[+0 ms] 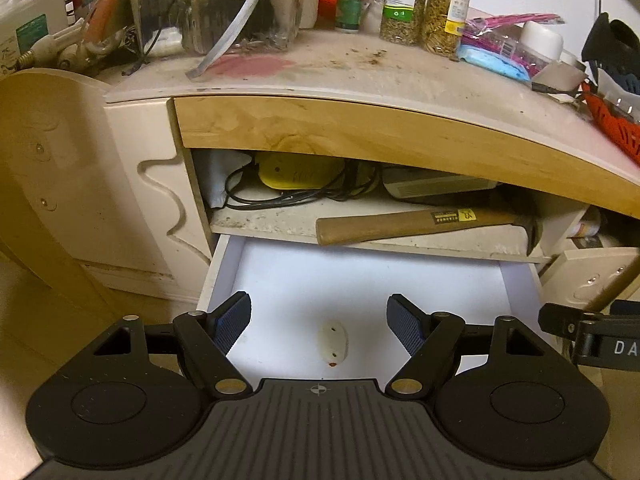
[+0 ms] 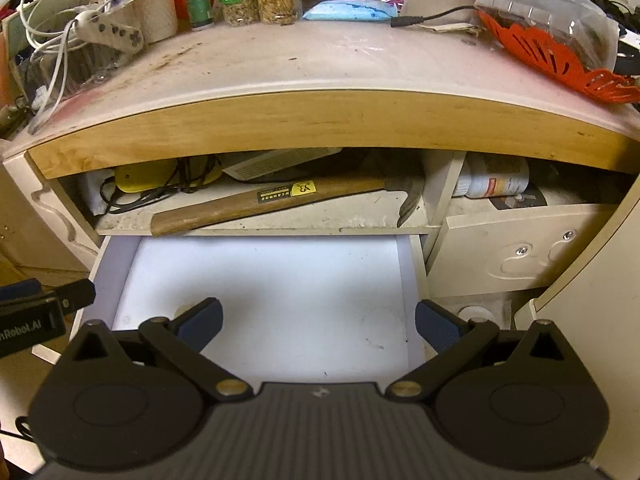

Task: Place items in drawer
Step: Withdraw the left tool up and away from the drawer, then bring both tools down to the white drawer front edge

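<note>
Two black two-finger grippers, left gripper (image 1: 319, 320) and right gripper (image 2: 319, 322), ribbed blue pads spread, empty, angled down over smooth white pulled-out drawer (image 1: 400, 280); small white oval object (image 1: 332, 342) inside at 6 o'clock; wooden-handled hammer (image 1: 416, 222) on shelf at 12 o'clock.

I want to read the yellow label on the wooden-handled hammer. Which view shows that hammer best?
The right wrist view: the wooden-handled hammer lies whole on the shelf, label and steel head clear. The left wrist view shows it more edge-on, its head partly cut off at the shelf's right end.

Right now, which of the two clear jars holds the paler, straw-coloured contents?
The right-hand jar, yellow-labelled; its neighbour, the green-labelled jar, holds darker bits.
</note>
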